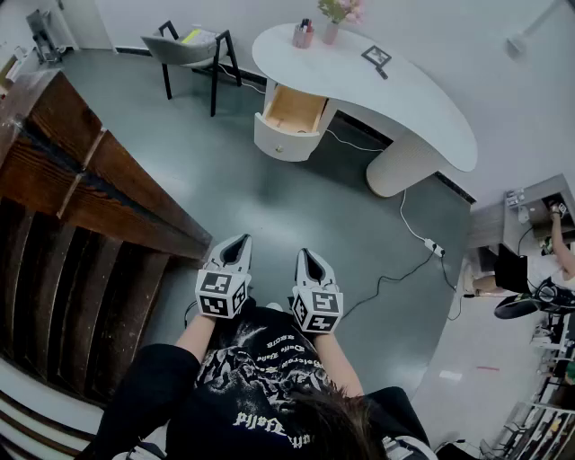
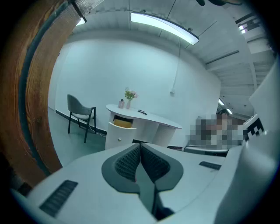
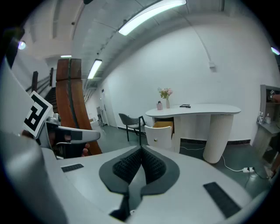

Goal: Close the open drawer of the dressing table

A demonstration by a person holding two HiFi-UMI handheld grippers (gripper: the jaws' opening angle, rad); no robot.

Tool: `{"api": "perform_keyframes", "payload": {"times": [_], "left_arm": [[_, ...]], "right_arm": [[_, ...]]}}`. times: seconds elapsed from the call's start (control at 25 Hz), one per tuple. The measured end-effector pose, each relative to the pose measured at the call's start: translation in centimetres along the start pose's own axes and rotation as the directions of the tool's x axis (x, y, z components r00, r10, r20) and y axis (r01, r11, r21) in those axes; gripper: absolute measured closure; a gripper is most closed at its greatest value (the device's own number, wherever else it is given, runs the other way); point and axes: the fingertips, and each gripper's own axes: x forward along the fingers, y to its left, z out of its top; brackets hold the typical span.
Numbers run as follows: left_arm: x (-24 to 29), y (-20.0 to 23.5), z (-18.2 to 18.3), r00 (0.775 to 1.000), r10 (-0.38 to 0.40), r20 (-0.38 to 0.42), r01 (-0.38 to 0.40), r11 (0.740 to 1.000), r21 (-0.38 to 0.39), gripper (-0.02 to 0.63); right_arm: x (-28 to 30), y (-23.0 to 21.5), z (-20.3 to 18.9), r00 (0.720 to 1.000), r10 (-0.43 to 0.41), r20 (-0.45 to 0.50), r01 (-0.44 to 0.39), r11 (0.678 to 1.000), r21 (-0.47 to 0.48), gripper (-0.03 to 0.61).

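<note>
**Both grippers closed and empty, drawer across the floor from me**

My left gripper (image 1: pixel 241 241) and right gripper (image 1: pixel 308 255) sit side by side in front of my chest, tilted a little downward and aimed toward the desk (image 1: pixel 395 90). On both, the fingers are pressed together with nothing between them. That suits the job, since I judge this to be a push rather than a grasp.

The drawer (image 1: pixel 292 112) hangs under the desk's end, the end nearest the chair (image 1: pixel 193 49). It is pulled well out from the desk toward me. Its pale wooden inside is open to view and looks empty from above. Its curved white front carries one small knob (image 3: pixel 157 140). I am well apart from the desk, so the approach is not yet done.

I expect the drawer to be light and rigid and to slide on runners, perhaps with some drag. The front is smooth and rounded, so closed fingertips could skid off it. I would press on the middle of the front, just beside the knob, and push straight toward the desk so the box does not skew and jam.

A vase of flowers (image 1: pixel 334 18) and a small pot (image 1: pixel 303 36) stand on the desk directly above the drawer. Slamming it could shake them, so a slow, steady push is the safer choice.
</note>
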Motion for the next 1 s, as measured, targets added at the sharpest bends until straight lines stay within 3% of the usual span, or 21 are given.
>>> {"api": "perform_keyframes", "payload": {"times": [0.68,1.0], "left_arm": [[2.7,6.2,1.9,1.0,-0.03,-0.007,0.03,1.0,0.003,0.588],[4.1,8.5,3.0,0.997,-0.072,-0.018,0.073,0.997,0.022,0.588]], "right_arm": [[5.6,2.5,2.3,0.998,-0.031,0.048,0.031,1.0,-0.001,0.552],[7.8,2.0,3.8,0.99,-0.116,0.082,0.112,0.992,0.053,0.552]]}}
